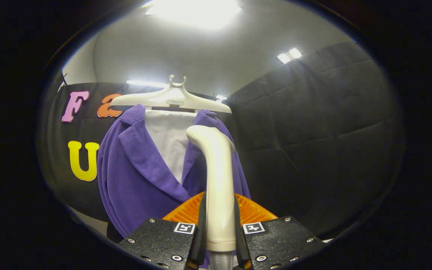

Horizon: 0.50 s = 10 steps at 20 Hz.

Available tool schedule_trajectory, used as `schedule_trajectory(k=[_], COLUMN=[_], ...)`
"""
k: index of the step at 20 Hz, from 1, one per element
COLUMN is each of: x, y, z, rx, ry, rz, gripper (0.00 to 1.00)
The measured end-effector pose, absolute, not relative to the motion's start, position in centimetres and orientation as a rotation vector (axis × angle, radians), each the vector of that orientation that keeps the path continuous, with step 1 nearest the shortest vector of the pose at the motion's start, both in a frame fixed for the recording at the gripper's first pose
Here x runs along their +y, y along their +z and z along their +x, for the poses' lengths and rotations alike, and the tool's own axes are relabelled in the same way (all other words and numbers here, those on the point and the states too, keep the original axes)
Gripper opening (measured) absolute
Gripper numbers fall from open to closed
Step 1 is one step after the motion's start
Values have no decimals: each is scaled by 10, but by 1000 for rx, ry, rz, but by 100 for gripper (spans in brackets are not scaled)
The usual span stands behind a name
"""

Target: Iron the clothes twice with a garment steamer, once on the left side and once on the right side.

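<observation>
The gripper [220, 228] pinched the garment steamer [218, 180] handle; its head should meet the purple jacket [137, 176] squarely, gliding slowly down one side.

Gripper [219, 225]: two flat, textured finger plates, each with silver screw heads near its edges and one small square black-and-white fiducial tag at the inner top corner. Ribbed plate sits just behind the fingers.

The gripper [219, 228] points forward, fingers [201, 225] clamped together on a handle.
</observation>
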<state>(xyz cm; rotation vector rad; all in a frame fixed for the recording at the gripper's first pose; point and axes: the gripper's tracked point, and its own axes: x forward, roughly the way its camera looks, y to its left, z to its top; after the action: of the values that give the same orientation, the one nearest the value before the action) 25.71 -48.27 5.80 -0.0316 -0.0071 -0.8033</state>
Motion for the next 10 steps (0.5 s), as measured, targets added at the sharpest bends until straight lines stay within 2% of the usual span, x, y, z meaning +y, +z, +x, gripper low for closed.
schedule_trajectory(k=[10], x=[-477], y=[-16], z=[232], rx=[112], ry=[-814], rz=[18], gripper=[32])
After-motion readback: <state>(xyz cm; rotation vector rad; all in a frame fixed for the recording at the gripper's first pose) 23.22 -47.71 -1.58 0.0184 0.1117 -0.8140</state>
